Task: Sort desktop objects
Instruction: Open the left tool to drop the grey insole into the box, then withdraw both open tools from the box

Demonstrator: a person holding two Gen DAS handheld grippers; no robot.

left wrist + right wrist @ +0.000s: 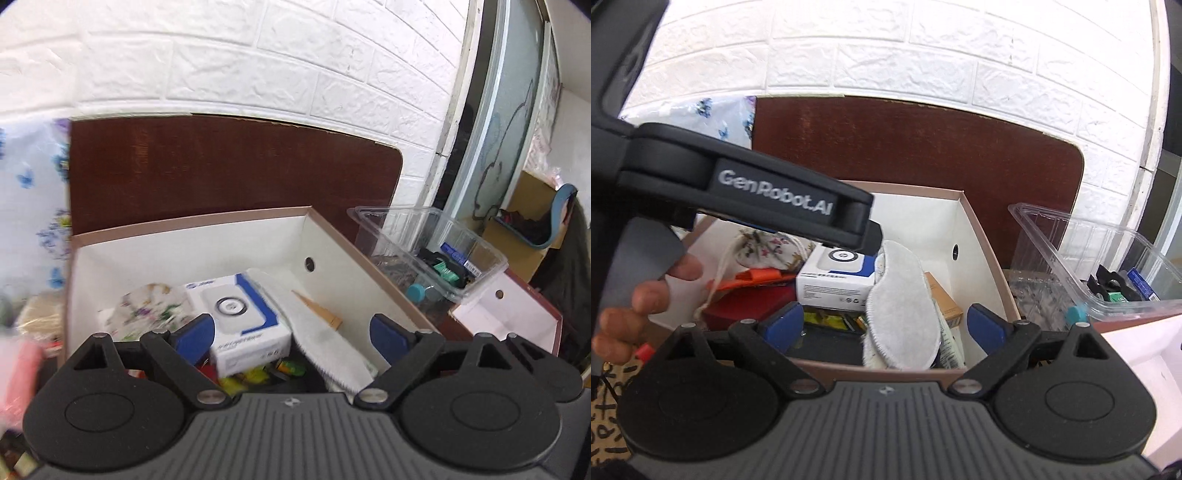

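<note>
A pink-rimmed cardboard box (192, 221) (982, 236) holds a white and blue device carton (240, 317) (838, 280), a grey-white insole (317, 332) (905, 310), a floral pouch (147, 310) (764, 247), a tan wedge (317, 312) and small yellow-green items (258, 373). My left gripper (291, 334) is open and empty above the box. It shows in the right wrist view (820, 210) as a black arm reaching over the box. My right gripper (884, 326) is open and empty at the box's near rim.
A clear plastic tray (436, 251) (1108, 266) with small parts stands to the right of the box. A second white-lined box (517, 314) lies further right. A dark wooden board (221, 170) leans on the white brick wall behind. Clutter lies at the left.
</note>
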